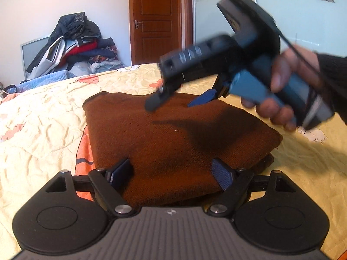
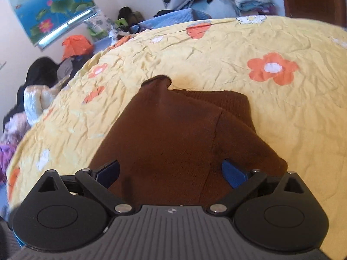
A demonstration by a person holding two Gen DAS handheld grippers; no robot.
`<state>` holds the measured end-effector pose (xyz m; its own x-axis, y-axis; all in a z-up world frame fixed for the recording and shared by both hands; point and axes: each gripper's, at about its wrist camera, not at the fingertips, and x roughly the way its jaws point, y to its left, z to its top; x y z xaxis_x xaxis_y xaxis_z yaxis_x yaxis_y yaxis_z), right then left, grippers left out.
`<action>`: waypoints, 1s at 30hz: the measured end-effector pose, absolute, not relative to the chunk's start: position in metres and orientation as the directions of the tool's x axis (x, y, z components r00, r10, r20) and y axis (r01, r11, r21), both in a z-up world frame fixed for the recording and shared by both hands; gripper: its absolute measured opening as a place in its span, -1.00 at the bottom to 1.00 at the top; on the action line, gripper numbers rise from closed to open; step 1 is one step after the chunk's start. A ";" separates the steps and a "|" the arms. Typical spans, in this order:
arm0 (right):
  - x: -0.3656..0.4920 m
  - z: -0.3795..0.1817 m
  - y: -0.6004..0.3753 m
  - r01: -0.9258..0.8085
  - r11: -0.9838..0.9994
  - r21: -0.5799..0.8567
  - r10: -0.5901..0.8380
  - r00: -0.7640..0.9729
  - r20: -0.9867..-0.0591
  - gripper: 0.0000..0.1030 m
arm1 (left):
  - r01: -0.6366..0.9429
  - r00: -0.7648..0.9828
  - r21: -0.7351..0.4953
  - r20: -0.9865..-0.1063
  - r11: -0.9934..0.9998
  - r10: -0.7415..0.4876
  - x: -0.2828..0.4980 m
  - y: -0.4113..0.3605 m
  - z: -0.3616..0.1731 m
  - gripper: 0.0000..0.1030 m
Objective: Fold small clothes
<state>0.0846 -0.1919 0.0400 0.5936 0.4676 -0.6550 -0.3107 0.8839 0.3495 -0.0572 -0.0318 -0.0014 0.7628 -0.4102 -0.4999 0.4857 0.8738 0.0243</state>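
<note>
A brown knit sweater (image 1: 173,134) lies folded into a thick block on the yellow flowered bedspread (image 1: 43,117). My left gripper (image 1: 172,173) is open, its fingers spread over the near edge of the sweater, holding nothing. My right gripper (image 1: 173,103) shows in the left wrist view, held in a hand above the sweater's far side, fingers apart and empty. In the right wrist view the right gripper (image 2: 171,173) is open above the sweater (image 2: 169,134), whose sleeve and ribbed hem lie folded on top.
A pile of clothes (image 1: 73,43) is heaped against the wall beyond the bed, beside a brown door (image 1: 156,19). More clothes (image 2: 32,99) lie off the bed's left side. The bedspread (image 2: 271,112) stretches wide around the sweater.
</note>
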 end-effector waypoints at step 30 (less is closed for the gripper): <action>-0.049 0.028 -0.237 -0.085 0.984 0.159 0.163 0.795 -0.585 1.00 | 0.372 0.818 -0.058 -0.452 0.927 -0.356 -0.101 -0.004 0.010 0.69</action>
